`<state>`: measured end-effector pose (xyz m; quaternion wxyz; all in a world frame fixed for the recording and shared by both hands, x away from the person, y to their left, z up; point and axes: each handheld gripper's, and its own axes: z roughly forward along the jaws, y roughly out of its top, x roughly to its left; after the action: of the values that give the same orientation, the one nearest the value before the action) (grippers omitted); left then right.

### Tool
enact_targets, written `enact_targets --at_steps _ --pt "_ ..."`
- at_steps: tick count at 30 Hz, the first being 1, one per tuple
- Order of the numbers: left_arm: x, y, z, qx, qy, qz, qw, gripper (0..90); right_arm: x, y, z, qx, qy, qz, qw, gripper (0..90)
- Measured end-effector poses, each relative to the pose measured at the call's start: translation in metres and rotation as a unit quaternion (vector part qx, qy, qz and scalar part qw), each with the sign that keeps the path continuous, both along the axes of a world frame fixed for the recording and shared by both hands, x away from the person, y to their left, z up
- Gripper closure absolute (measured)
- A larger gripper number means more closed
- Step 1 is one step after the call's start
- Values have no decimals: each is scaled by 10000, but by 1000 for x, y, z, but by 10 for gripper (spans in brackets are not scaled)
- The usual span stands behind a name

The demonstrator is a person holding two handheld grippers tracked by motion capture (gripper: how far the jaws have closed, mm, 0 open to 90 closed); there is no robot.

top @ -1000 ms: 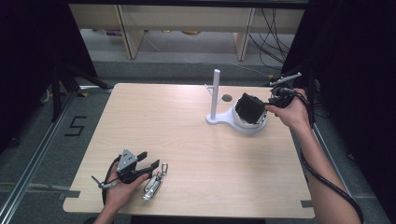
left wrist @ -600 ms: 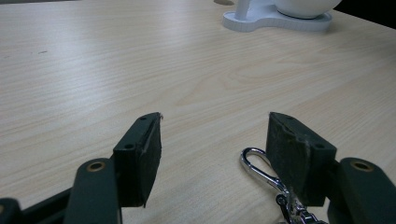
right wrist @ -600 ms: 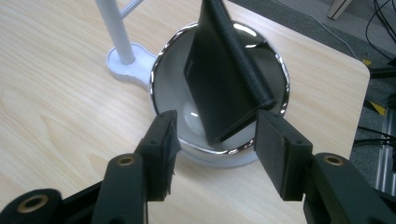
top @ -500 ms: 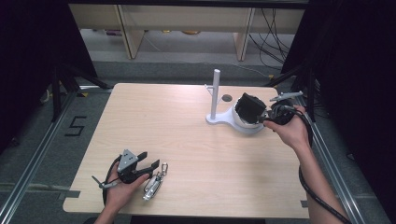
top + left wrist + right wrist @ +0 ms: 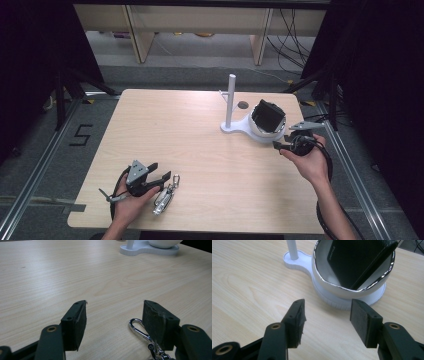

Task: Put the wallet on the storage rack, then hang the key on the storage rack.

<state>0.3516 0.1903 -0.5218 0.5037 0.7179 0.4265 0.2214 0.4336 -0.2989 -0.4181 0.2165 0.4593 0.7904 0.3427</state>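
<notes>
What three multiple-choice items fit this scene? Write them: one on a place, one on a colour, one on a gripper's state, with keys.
1. Where does the black wallet sit?
A. in the white bowl
B. flat on the table
C. hung on the post

2. What colour is the stand under the bowl?
A. red
B. white
C. blue

3. How stands the right gripper?
A. shut on the wallet
B. shut on the post
C. open, nothing between its jaws

Key: 1 A, the wallet leans inside the bowl's rim. 2 B, base and post are white in both gripper views. 3 C, bare wood shows between the spread pads.
</notes>
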Motion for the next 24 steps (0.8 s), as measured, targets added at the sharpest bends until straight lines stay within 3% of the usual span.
enact_targets --at_steps 3,4,5,6,8,10,11,13,14,15,16,19,20,21,24 --pt "0 1 0 -44 -3 0 10000 358 -9 -1 -5 129 38 -189 9997 463" --pt "0 1 0 -20 14 16 10000 358 -9 -4 -7 128 -24 -128 9998 462" --pt "0 1 0 -32 5 14 10000 358 -13 -2 -6 228 151 -284 9992 460" --pt "0 0 0 -48 -12 3 10000 358 -12 -5 -7 87 6 -163 9998 459" --pt "0 0 0 -3 15 7 10000 358 -15 -5 -6 224 106 -282 9993 456" --pt "0 0 0 20 29 15 10000 359 -13 -9 -7 97 -97 -166 9998 455" --pt "1 0 0 -28 -1 -17 10000 359 -15 -7 -5 162 48 -280 9995 456" --pt "1 0 0 -25 7 -17 10000 358 -14 -9 -9 202 -45 -144 9997 456" --pt "0 0 0 -12 12 1 10000 358 -15 -8 -9 255 34 -162 9995 457" --pt "0 0 0 11 29 11 10000 358 -16 -8 -11 221 -44 -188 9996 457" --pt "0 0 0 -4 19 6 10000 358 -18 -8 -11 187 68 -257 9995 457" --pt "0 0 0 -66 -11 -14 10000 358 -20 -5 -16 304 128 -306 9990 457" --pt "0 0 0 -62 -10 -15 10000 358 -19 -7 -19 227 -11 -218 9995 458" --pt "0 1 0 -66 -13 -5 10000 358 -21 -5 -20 374 58 -284 9989 457" --pt "0 0 0 -55 -17 24 10000 358 -24 -6 -28 485 89 -323 9983 464"
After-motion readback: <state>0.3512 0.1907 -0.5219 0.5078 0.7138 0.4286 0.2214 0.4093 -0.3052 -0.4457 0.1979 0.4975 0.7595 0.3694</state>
